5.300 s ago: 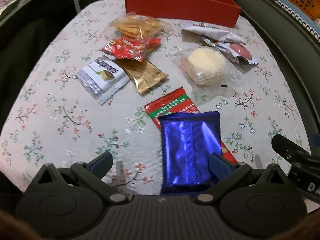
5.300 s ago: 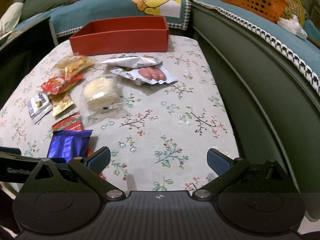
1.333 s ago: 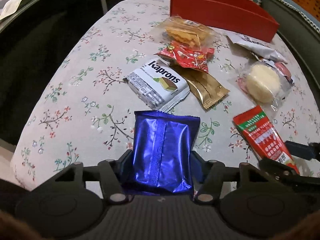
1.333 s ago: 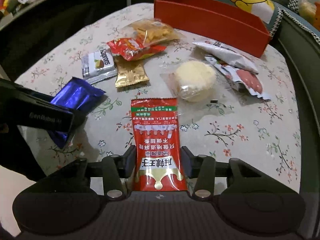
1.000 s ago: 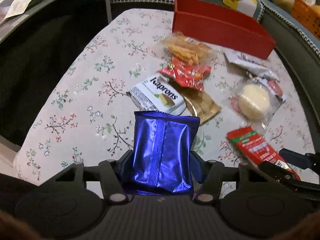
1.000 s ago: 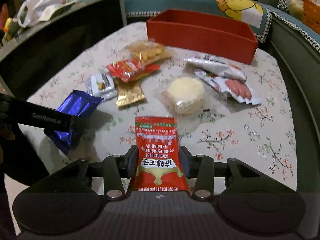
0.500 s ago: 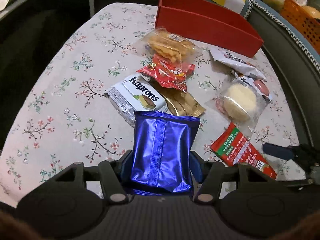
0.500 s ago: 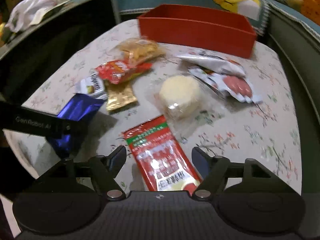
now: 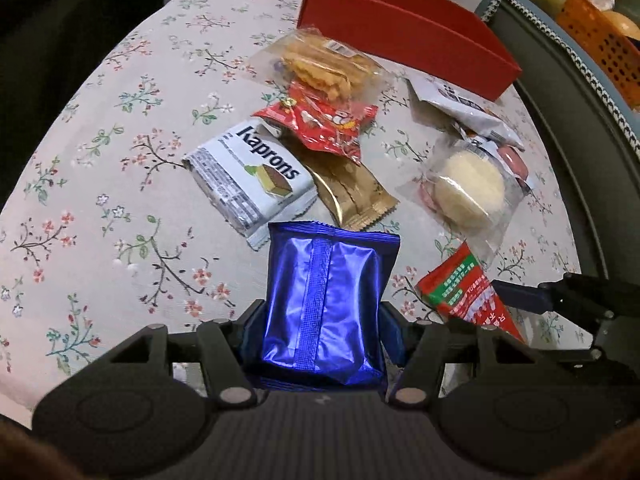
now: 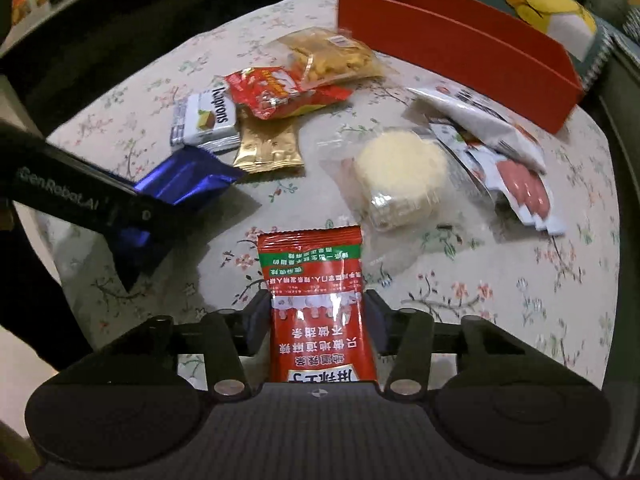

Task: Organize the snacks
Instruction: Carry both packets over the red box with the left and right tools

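Note:
My left gripper [image 9: 322, 322] is shut on a shiny blue packet [image 9: 326, 280], held above the flowered tablecloth [image 9: 100, 184]. My right gripper [image 10: 316, 316] has its jaws closing on a red and green sachet [image 10: 316, 280], and both pads touch its sides. That sachet [image 9: 464, 292] and the right gripper [image 9: 560, 300] also show at the right in the left wrist view. The left gripper [image 10: 80, 196] with the blue packet [image 10: 184, 180] appears at the left in the right wrist view. A long red box [image 10: 460, 36] stands open at the table's far end.
Loose snacks lie between me and the box: a white Kaprons wafer [image 9: 248, 180], a gold packet [image 9: 348, 192], a red packet [image 9: 320, 120], a clear bag of crackers [image 9: 320, 64], a round cake in clear wrap [image 10: 400, 168], and sausage packets [image 10: 516, 184]. A sofa surrounds the table.
The right gripper opened and let the red sachet drop askew, then closed around it again, straight between the fingers. The left gripper kept the blue packet and tilted further down.

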Motion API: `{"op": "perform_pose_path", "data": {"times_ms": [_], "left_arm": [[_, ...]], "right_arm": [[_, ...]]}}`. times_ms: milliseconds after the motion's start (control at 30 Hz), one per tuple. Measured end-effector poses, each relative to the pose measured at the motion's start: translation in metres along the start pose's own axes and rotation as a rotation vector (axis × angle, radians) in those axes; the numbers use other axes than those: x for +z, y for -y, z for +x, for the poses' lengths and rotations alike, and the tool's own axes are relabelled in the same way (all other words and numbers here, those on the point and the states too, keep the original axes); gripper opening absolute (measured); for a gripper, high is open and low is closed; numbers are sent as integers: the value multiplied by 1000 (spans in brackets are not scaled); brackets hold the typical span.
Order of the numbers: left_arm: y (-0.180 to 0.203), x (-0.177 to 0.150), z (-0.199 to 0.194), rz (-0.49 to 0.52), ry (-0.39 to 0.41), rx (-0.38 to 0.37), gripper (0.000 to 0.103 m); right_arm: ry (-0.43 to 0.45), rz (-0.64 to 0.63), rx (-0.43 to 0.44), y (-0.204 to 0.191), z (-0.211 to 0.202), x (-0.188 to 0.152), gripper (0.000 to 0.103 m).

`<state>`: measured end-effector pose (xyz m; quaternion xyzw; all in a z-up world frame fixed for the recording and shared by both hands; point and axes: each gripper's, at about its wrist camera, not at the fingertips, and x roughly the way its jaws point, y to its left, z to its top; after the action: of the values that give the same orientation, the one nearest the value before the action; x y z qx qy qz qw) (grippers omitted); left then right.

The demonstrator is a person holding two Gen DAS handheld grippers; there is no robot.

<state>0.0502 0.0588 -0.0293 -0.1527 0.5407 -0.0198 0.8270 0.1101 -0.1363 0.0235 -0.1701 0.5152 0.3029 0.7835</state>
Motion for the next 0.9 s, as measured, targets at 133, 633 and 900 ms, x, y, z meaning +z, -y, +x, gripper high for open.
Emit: {"op": "perform_pose_path", "data": {"times_ms": [133, 633, 900], "left_arm": [[8, -1, 1, 18, 0, -7, 89], [30, 25, -18, 25, 74, -73, 89], [51, 69, -26, 45, 160, -90, 89]], "right_arm": [[14, 55, 6, 10, -5, -3, 53], [219, 161, 63, 23, -51, 10, 53], [319, 233, 56, 45, -67, 32, 53]]}}
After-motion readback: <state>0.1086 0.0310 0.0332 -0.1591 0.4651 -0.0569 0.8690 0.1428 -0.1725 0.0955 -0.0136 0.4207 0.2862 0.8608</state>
